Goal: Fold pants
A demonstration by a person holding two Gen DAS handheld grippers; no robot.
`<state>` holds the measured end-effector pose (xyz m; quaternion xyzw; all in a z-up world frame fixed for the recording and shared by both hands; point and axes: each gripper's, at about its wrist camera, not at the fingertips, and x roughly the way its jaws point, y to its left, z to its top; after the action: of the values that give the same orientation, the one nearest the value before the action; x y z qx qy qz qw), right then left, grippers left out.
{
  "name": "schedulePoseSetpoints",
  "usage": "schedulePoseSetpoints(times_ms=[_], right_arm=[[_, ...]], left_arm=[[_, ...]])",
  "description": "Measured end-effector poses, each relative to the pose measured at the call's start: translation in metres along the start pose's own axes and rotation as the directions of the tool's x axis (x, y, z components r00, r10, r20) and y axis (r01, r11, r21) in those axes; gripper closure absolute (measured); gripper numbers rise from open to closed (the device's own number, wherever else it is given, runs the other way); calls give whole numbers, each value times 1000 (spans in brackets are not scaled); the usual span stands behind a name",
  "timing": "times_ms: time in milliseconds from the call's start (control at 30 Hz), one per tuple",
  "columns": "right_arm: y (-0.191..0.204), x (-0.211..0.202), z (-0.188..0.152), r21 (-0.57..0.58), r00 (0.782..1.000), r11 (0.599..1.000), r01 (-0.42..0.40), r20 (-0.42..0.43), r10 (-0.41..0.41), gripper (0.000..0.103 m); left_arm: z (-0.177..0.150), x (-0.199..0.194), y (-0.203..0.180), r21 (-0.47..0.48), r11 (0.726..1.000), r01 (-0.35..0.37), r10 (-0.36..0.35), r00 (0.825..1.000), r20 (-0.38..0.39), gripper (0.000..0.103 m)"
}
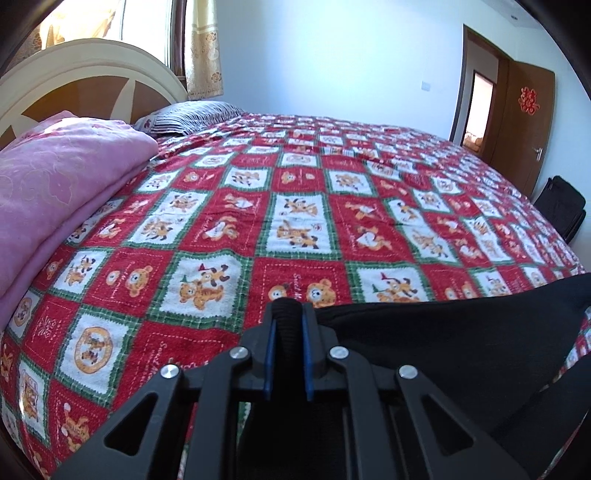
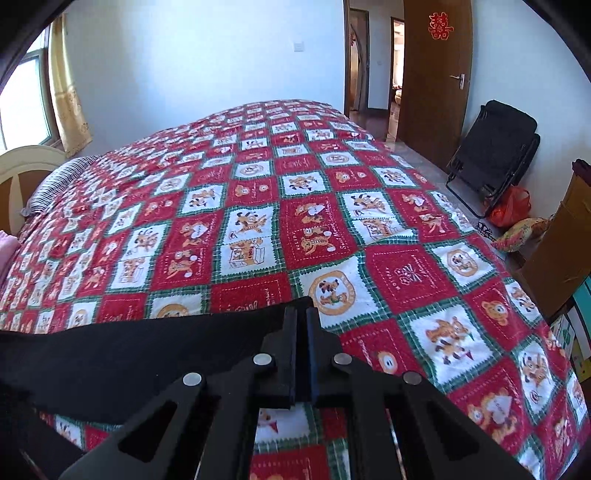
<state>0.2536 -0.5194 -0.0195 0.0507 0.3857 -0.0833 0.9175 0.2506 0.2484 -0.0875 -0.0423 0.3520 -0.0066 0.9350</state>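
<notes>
Black pants [image 1: 443, 343] are stretched between both grippers, held just above the near edge of the bed, fabric hanging as a taut dark band. In the left wrist view the band runs from the gripper off to the right edge of frame; in the right wrist view the same pants [image 2: 129, 362] run from the gripper off to the left edge. Left gripper [image 1: 289, 314] is narrow, jaws clamped on a thick ribbed black edge of the pants, which bulges up between the blue pads. Right gripper [image 2: 303, 321] is nearly fully closed, blue pad visible, pinching a thin edge of the pants at their right end. Both point downward across the bed. Under the pants: bedspread [image 1: 295, 206], red/white/green checks with cartoon bear and dog prints, lying mostly flat with a few shallow creases. Left side of the bed: folded pink quilt [image 1: 62, 177] stacked near the headboard [image 1: 92, 70], cream with brown panels. Striped pillow [image 1: 192, 116] sits beside the quilt at the head end. Behind the headboard, a window with yellow patterned curtain [image 1: 203, 48]. Far wall is plain white with a switch plate [image 2: 299, 45]. Brown door [image 2: 436, 74] stands open, red paper decoration [image 2: 440, 26] on it. Right of the bed on the floor: folded black chair [image 2: 495, 155] leaning on the wall, orange bag [image 2: 511, 206] next to it, brown cardboard boxes [image 2: 561, 251] nearer.
</notes>
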Motion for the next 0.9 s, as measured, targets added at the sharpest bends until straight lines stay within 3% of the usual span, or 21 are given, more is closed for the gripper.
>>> schedulePoseSetpoints(times_ms=[500, 900], right_arm=[[-35, -75, -66, 43, 993, 997, -57, 105, 53, 101], [-58, -108, -149, 83, 997, 996, -34, 74, 27, 101]], left_arm=[[-49, -57, 19, -70, 995, 77, -70, 993, 90, 90], [-114, -76, 29, -96, 988, 123, -114, 989, 92, 90]])
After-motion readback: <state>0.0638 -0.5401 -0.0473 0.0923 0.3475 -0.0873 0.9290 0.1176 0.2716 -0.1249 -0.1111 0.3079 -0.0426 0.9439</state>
